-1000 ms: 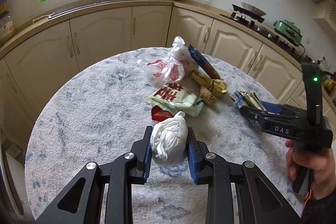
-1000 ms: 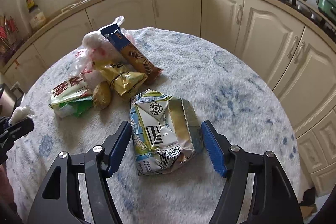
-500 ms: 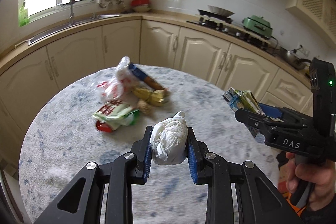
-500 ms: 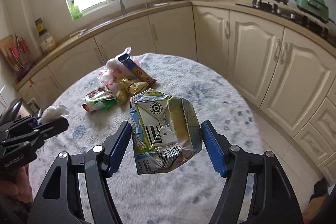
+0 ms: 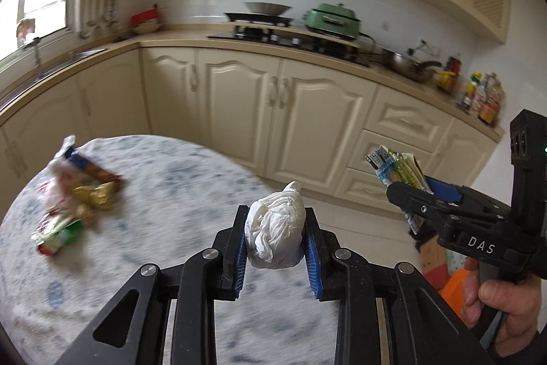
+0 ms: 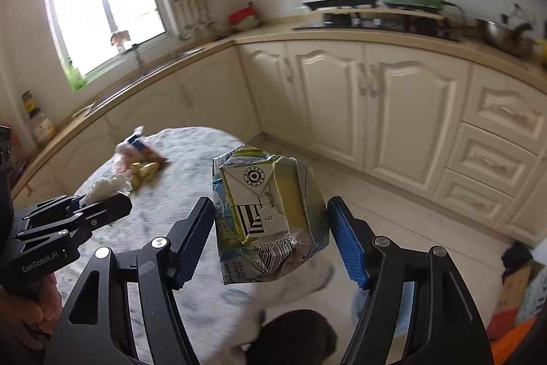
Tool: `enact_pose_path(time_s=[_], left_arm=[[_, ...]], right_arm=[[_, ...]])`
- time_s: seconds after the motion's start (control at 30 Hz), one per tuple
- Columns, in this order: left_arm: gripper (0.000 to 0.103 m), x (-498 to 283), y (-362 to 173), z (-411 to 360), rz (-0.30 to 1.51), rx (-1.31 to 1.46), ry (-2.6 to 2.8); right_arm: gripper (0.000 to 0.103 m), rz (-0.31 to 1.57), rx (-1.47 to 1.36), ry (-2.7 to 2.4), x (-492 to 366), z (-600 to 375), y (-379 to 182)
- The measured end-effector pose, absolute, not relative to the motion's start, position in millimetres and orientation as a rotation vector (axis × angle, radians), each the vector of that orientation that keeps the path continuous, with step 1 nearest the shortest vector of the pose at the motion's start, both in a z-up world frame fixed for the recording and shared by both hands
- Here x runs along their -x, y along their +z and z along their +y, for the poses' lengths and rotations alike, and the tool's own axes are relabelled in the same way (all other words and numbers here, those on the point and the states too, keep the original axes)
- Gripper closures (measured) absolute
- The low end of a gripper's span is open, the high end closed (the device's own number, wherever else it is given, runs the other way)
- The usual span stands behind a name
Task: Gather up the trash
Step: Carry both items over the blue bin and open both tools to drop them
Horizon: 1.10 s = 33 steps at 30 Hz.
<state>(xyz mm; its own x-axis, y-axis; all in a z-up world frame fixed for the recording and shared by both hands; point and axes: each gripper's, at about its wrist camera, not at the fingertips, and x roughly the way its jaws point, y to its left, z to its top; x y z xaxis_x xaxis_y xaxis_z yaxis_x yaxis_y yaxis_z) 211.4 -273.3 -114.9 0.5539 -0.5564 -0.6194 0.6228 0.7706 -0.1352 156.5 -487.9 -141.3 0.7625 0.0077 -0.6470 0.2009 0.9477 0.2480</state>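
A crumpled white wad (image 5: 276, 236) and a crushed carton (image 6: 270, 216) are hanging clamped above the table edge, while wrappers (image 5: 73, 197) are lying heaped behind.

**Two wrist views, angled down over the table edge**

The left wrist camera sits just behind the left hand-held gripper (image 5: 275, 236), looking forward and downward across the round worktop (image 5: 164, 180) toward the kitchen cabinets (image 5: 290, 112). The right wrist camera sits likewise behind the right hand-held gripper (image 6: 271, 230), facing the same cabinets. Each view catches the other gripper at its edge. Both share the worktop, the wrapper pile (image 5: 73, 197) and the stove (image 5: 273, 33).
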Motion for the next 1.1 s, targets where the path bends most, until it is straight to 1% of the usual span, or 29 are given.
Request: enact_pose_path(time_s=[0.2,0.43,0.7,0.87,0.93,0.97,1.0,1.03,1.07,1.1], left_arm=[[0.078,-212,-126,-362,0.733,-0.173,-0.812],[0.078,-231,-160,-461,0.833,-0.253,-0.891],[0.077,-279,-227,-557,1.016,-0.351,-0.912],[0.075,-325,-262,-623,1.084,-0.395,-0.904],[0.062,-336,-278,-642,1.102,-0.422,-0.869],[0.048,-342,-285,-649,1.116,-0.428,-0.851],[0.035,-344,-291,-657,1.123,-0.43,-0.837],[0.03,-344,-294,-661,1.121,-0.431,-0.823],[0.026,-347,-295,-665,1.111,-0.435,-0.812],[0.023,-345,-297,-668,1.104,-0.442,-0.804]], right_arm=[[0.033,0.705,-0.4,-0.259,-109,-564,-160],[0.033,0.746,-0.505,-0.38,-75,-638,-201],[0.033,0.836,-0.649,-0.416,-65,-693,-279],[0.033,0.89,-0.744,-0.419,-65,-718,-327],[0.031,0.906,-0.785,-0.423,-66,-729,-344],[0.031,0.912,-0.805,-0.43,-67,-734,-353],[0.027,0.917,-0.821,-0.432,-68,-739,-360],[0.023,0.919,-0.837,-0.436,-68,-742,-365],[0.014,0.92,-0.854,-0.449,-67,-745,-370],[0.012,0.922,-0.861,-0.458,-66,-747,-374]])
